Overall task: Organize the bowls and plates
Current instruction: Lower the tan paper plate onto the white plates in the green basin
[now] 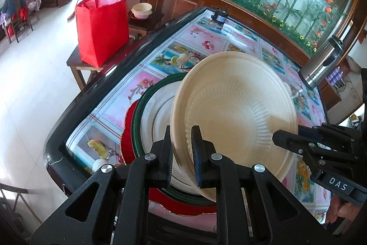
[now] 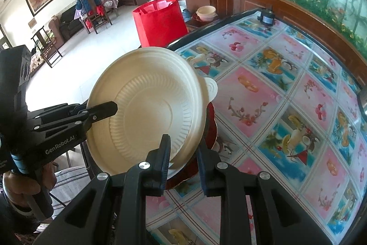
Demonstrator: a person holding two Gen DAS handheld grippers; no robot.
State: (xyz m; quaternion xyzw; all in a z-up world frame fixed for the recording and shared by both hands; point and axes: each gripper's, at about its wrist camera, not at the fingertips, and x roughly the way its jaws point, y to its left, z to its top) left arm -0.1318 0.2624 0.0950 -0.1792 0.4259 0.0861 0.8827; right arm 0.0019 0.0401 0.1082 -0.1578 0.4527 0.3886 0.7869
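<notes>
A cream ribbed bowl (image 1: 238,111) is held tilted above a stack of plates: a white plate with a green rim (image 1: 151,107) on a red plate (image 1: 128,130). My left gripper (image 1: 182,153) is shut on the bowl's near rim. My right gripper (image 2: 182,157) straddles the bowl's (image 2: 146,107) opposite rim, with one finger inside and one outside; whether it pinches the rim is unclear. In the right wrist view the red plate (image 2: 211,128) shows under the bowl. Each gripper shows in the other's view, the right (image 1: 284,137) and the left (image 2: 107,108).
The table (image 2: 286,88) has a fruit-patterned cloth and a dark raised edge. A steel thermos (image 1: 323,63) stands at its far right, a small dark object (image 1: 219,15) at the far end. A red bag (image 1: 103,26) and more cream bowls (image 1: 142,10) sit on side tables beyond.
</notes>
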